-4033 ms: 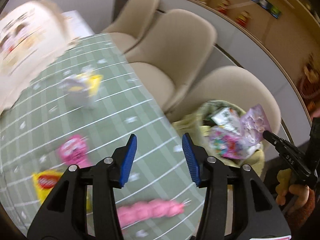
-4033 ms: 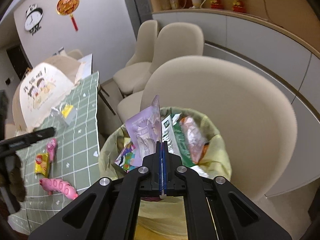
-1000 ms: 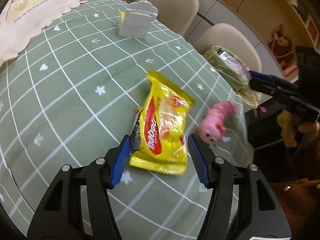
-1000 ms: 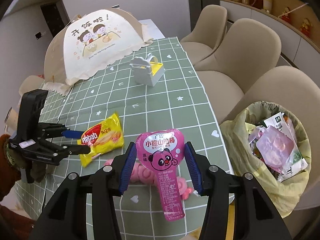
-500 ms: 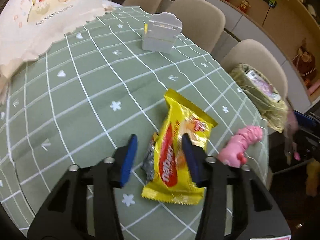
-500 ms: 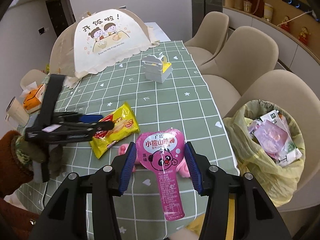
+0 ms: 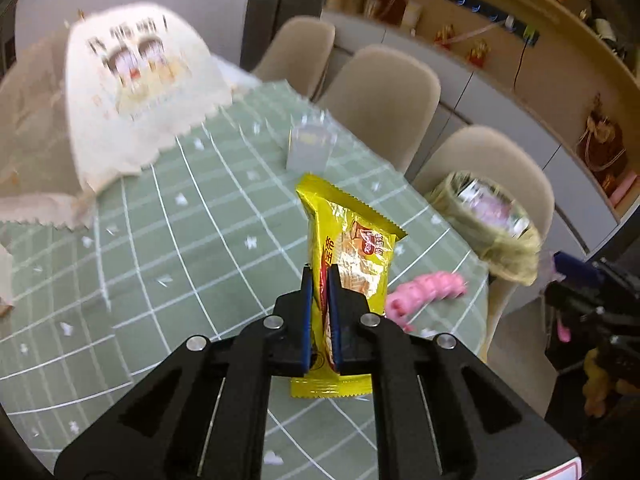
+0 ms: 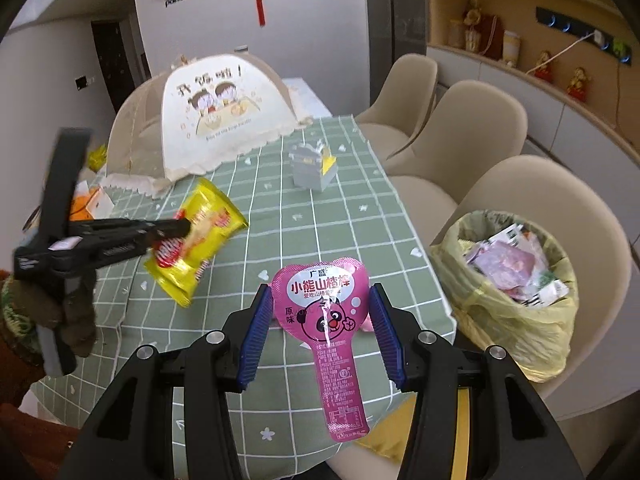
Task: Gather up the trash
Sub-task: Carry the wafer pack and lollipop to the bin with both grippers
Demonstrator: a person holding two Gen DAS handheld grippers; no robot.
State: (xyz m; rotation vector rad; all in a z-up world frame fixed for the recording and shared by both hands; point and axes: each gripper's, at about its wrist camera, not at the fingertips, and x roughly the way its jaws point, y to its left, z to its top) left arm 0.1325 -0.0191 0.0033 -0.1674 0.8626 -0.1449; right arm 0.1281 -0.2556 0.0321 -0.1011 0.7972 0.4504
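My left gripper (image 7: 320, 280) is shut on a yellow snack packet (image 7: 352, 248) and holds it lifted above the green checked tablecloth (image 7: 168, 240); the packet also shows in the right wrist view (image 8: 200, 236), held by the left gripper (image 8: 180, 230). My right gripper (image 8: 320, 312) holds a pink heart-shaped lollipop wrapper (image 8: 326, 308) between its blue pads, jaws wide around it. A trash bin with a yellow bag (image 8: 516, 280), full of wrappers, stands on a beige chair at right; it also shows in the left wrist view (image 7: 492, 216).
A pink caterpillar toy (image 7: 424, 292) lies near the table's right edge. A grey napkin holder (image 8: 312, 168) stands mid-table. A mesh food cover (image 8: 208, 120) stands at the back. Beige chairs (image 8: 460, 128) line the right side.
My left gripper has shut on the yellow packet and lifted it off the table. My right gripper still carries the pink wrapper and has risen slightly.
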